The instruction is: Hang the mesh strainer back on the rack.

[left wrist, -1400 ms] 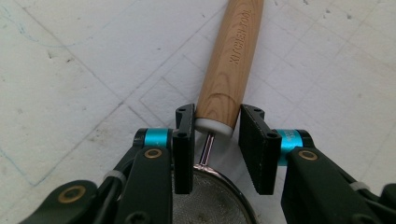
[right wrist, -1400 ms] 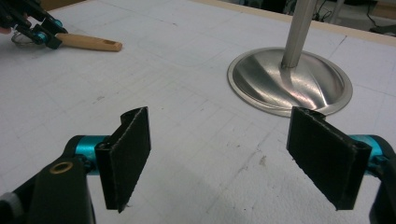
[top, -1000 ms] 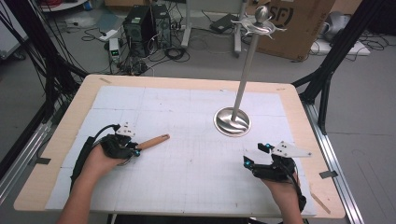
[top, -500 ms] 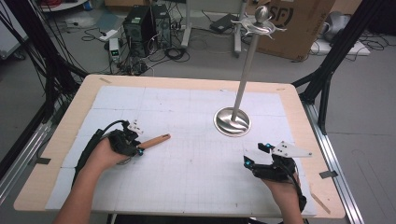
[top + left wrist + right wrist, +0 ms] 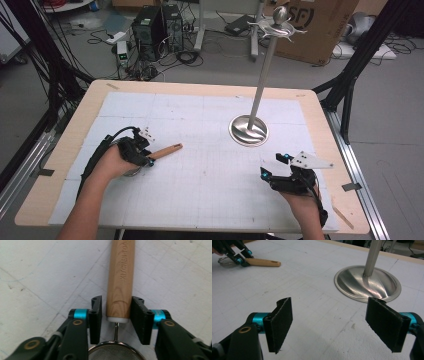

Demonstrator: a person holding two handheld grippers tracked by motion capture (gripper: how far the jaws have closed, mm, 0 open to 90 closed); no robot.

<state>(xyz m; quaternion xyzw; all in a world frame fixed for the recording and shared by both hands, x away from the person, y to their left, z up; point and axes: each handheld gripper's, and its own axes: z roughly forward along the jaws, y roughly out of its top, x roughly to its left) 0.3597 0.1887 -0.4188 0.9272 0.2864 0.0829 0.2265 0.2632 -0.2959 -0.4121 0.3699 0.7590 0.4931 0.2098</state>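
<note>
1. Nearest the person, the right gripper [image 5: 272, 167] rests low over the white gridded mat [image 5: 215, 180] at the near right of the table, with a grey three-cornered plate on top. In the right gripper view its two black jaws stand wide apart with nothing but bare mat between them.
2. At the near left, the left gripper [image 5: 116, 318] sits on the mat with the person's left hand [image 5: 112, 162] behind it and a black cable looping off its back.
3. Its jaws flank the near end of a small strainer's wooden handle [image 5: 121, 280], which reads "KITCHEN TOOL" along the grain. The jaws have just been closing; the right pad sits against the wood, and a thin gap shows at the left pad, so it is not a firm clamp.
4. The strainer's metal mesh bowl [image 5: 116, 352] lies just behind the jaws, under the gripper body, joined to the handle by a thin wire stem.
5. The handle lies flat on the mat, pointing away to the right towards the table's middle.
6. Farther back, right of centre, a steel stand [image 5: 248, 131] with a round dished base rises on a tall pole [image 5: 264, 70], well apart from both grippers.
7. Beyond the wooden table edge [image 5: 200, 87], computer cases, cables and a cardboard box sit on the floor.
</note>
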